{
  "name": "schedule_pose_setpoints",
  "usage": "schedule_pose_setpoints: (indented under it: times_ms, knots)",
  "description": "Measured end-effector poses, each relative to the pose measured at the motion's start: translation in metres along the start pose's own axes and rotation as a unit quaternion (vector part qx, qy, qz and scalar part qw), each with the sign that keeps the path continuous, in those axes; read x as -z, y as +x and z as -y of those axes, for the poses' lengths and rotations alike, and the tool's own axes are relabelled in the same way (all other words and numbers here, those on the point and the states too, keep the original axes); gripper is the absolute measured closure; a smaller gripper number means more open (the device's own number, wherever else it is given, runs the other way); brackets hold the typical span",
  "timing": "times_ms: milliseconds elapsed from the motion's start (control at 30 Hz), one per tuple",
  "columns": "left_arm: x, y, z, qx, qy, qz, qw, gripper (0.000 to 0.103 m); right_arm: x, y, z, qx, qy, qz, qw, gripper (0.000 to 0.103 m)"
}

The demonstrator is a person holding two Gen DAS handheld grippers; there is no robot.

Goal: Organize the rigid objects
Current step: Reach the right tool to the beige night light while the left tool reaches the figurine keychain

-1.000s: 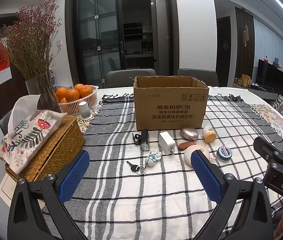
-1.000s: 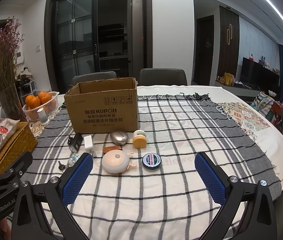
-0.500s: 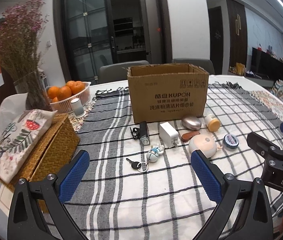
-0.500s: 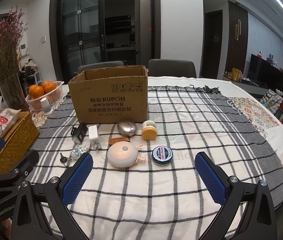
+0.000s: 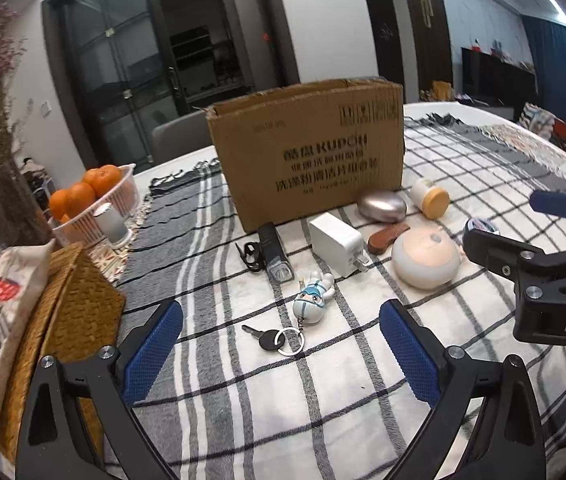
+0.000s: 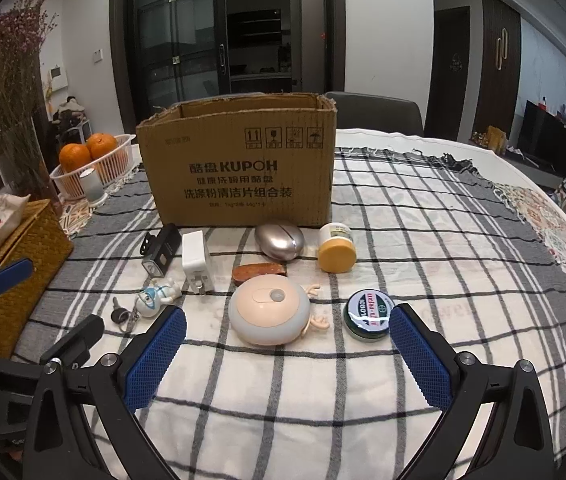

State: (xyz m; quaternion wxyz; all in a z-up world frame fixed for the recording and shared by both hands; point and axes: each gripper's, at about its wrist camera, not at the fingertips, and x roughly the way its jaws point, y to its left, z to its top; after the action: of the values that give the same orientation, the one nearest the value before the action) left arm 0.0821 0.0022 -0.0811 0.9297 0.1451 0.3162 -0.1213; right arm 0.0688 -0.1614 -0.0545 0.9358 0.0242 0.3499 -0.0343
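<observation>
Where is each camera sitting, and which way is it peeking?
Left wrist view: sits on the left gripper, facing the brown cardboard box over the black key with its astronaut charm; both blue-padded fingers show, with the right gripper at the right edge.
Right wrist view: sits on the right gripper, facing the round peach night light; the left gripper shows at left.
Both share the box, light and checked tablecloth.

Both cameras sit low over the counter (image 5: 483, 168), each looking forward between its own blue-padded fingers (image 5: 151, 354) (image 6: 419, 356) toward the cardboard box (image 6: 239, 168). The left view looks from the left, close above the keychain (image 5: 309, 306), catching the other tool at its right edge. The right view faces the box squarely, near the round pink case (image 6: 269, 312); both share the box and the small items before it.
</observation>
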Motion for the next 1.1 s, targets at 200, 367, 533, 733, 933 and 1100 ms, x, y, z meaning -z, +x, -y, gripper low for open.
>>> schedule_pose_setpoints:
  times_ms: [200,367,533,733,933,1100]
  knots:
    - [-0.001,0.027,-0.002,0.014,0.005,-0.017,0.9997,0.013,-0.002,0.029,-0.007,-0.018,-0.013,-0.016,1.0,0.002]
    - [-0.002,0.049,0.0,0.032,0.004,-0.033,0.9989,0.021,-0.003,0.051,-0.005,-0.026,-0.011,-0.036,0.999,0.005]
    - [-0.001,0.07,0.002,0.053,0.004,-0.057,0.9969,0.027,-0.005,0.073,-0.003,-0.034,-0.014,-0.054,0.998,0.01]
    - [0.003,0.087,0.002,0.066,-0.001,-0.082,0.9944,0.039,-0.003,0.092,-0.004,-0.043,-0.017,-0.08,0.996,0.012]
    - [0.004,0.095,0.002,0.084,-0.01,-0.093,0.9921,0.055,0.002,0.103,-0.006,-0.046,-0.021,-0.096,0.994,0.012]
    - [0.002,0.098,0.001,0.094,-0.028,-0.096,0.9906,0.071,0.004,0.109,-0.006,-0.045,-0.028,-0.098,0.994,0.021]
